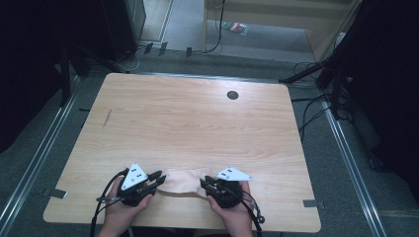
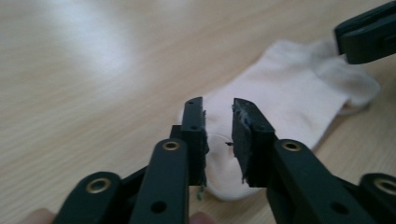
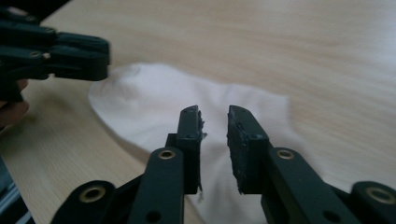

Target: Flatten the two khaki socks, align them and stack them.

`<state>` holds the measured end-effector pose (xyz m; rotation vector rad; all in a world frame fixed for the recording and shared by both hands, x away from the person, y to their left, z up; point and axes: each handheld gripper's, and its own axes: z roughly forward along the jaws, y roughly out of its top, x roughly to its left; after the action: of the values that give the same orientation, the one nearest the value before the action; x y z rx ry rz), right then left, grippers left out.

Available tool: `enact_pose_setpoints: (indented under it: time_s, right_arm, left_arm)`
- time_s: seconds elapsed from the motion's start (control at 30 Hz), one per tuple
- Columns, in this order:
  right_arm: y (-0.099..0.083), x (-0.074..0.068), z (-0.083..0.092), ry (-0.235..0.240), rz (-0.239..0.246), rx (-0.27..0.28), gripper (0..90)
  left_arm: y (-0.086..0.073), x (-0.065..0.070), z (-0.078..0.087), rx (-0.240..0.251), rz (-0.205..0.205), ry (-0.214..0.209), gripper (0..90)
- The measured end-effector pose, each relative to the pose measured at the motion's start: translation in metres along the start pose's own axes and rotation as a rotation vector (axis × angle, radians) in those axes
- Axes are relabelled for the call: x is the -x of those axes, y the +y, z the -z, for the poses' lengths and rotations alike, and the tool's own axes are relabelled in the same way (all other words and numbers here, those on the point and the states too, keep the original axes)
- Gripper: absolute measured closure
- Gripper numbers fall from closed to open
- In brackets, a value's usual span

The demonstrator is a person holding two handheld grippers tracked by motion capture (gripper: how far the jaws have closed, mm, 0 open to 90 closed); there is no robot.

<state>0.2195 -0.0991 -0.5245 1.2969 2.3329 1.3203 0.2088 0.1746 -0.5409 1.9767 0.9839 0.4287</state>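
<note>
Fingers of the left gripper (image 1: 157, 178) and right gripper (image 1: 206, 183) stand slightly parted, released, one at each end of the flat pale cream fabric sock (image 1: 181, 181). It lies at the near edge of the light wooden counter (image 1: 197, 123); grey carpeted floor (image 1: 257, 37) lies beyond.

Black claws (image 2: 218, 114) (brass rivets); grey triangular plates; trailing cables.
</note>
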Motion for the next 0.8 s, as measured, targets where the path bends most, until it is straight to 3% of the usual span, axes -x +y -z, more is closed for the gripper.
enact_pose_setpoints:
  time_s: [0.07,0.1,0.17,0.23,0.47,0.53,0.57,0.67,0.73,0.8]
  right_arm:
    - [-0.002,-0.002,-0.007,0.000,0.013,-0.024,77.5]
    - [-0.005,-0.005,-0.018,-0.004,0.028,-0.063,77.6]
    - [-0.008,-0.006,-0.024,-0.020,0.041,-0.099,76.5]
    - [-0.010,-0.007,-0.024,-0.025,0.049,-0.101,76.6]
    - [-0.010,-0.006,-0.022,-0.036,0.085,-0.119,75.8]
    - [-0.010,-0.003,-0.021,0.009,0.055,-0.110,68.0]
    - [-0.011,0.000,-0.019,0.029,0.037,-0.086,65.7]
    - [-0.009,0.003,-0.013,0.041,0.042,-0.036,61.2]
    - [-0.007,0.006,-0.010,0.042,0.051,0.004,58.4]
    - [-0.006,0.010,-0.009,0.034,0.045,0.009,57.3]
  left_arm:
    - [-0.001,0.001,-0.005,-0.025,-0.006,0.001,77.8]
    - [-0.003,0.000,-0.013,-0.068,0.001,-0.005,76.5]
    - [-0.004,0.000,-0.013,-0.066,-0.005,0.001,75.2]
    - [-0.005,0.001,-0.012,-0.075,-0.043,0.035,74.0]
    - [-0.005,-0.002,-0.011,-0.083,-0.033,0.027,71.3]
    - [-0.006,-0.003,-0.010,-0.072,-0.015,0.009,68.3]
    - [-0.007,-0.005,-0.009,-0.059,0.005,-0.020,60.0]
    - [-0.008,-0.011,-0.005,-0.016,0.032,-0.066,55.2]
    - [-0.008,-0.012,-0.004,-0.003,0.034,-0.063,53.1]
    - [-0.008,-0.015,-0.002,0.023,0.034,-0.057,52.4]
